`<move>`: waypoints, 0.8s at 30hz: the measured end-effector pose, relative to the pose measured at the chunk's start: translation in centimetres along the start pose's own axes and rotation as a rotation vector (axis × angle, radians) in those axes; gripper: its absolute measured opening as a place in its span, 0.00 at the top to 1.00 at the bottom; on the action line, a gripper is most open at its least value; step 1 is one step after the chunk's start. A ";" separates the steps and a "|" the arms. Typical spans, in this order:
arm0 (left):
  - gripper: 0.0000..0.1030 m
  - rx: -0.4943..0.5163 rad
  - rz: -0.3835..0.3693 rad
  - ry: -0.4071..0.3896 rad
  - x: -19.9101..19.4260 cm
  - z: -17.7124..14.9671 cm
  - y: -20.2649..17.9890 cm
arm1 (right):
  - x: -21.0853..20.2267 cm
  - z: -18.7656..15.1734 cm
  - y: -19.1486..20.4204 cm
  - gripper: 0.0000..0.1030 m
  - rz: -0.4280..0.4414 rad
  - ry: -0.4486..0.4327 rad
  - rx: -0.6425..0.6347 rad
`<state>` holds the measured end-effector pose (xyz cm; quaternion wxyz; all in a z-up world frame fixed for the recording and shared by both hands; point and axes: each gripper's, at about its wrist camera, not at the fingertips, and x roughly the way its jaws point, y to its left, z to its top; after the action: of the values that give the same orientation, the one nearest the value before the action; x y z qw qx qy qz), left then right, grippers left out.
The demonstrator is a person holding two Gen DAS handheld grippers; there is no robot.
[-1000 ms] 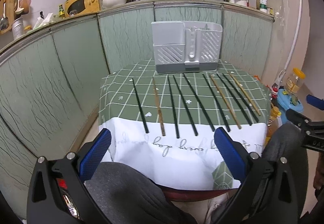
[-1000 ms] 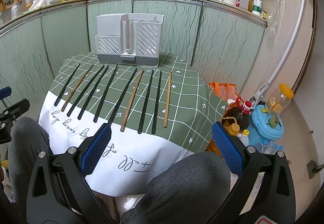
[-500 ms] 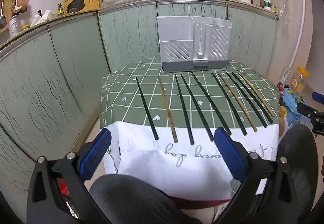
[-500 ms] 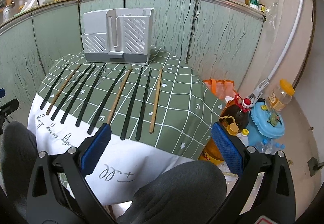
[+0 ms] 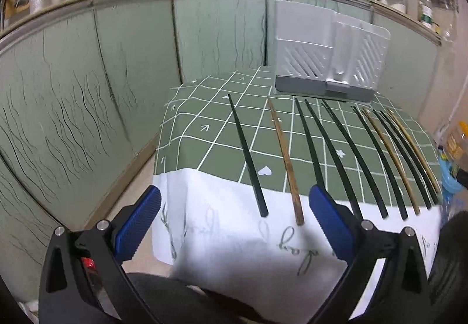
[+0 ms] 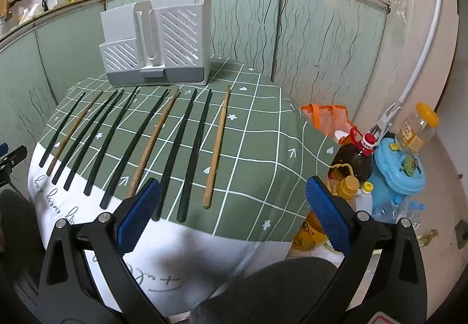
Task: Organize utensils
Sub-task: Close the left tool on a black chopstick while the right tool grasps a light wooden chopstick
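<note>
Left gripper (image 5: 234, 220): jaws wide open, empty, held at the near bench edge.
Right gripper (image 6: 232, 214): jaws wide open, empty, over the near right corner.
Chopsticks (image 6: 193, 145): ten, dark and wooden, lying side by side on the green cloth (image 6: 257, 148).
Holder (image 6: 158, 43): upright at the far bench edge, behind the chopstick tips.
</note>
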<state>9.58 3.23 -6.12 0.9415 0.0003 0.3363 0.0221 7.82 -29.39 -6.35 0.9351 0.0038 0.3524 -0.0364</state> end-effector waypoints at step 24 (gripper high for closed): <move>0.80 0.043 0.065 0.095 5.8 -0.4 -2.8 | 4.4 0.2 0.0 0.24 -0.006 0.116 0.000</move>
<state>13.96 0.69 -10.16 0.9231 0.0303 0.3806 0.0453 11.24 -29.67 -9.14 0.9131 0.0046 0.4058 -0.0391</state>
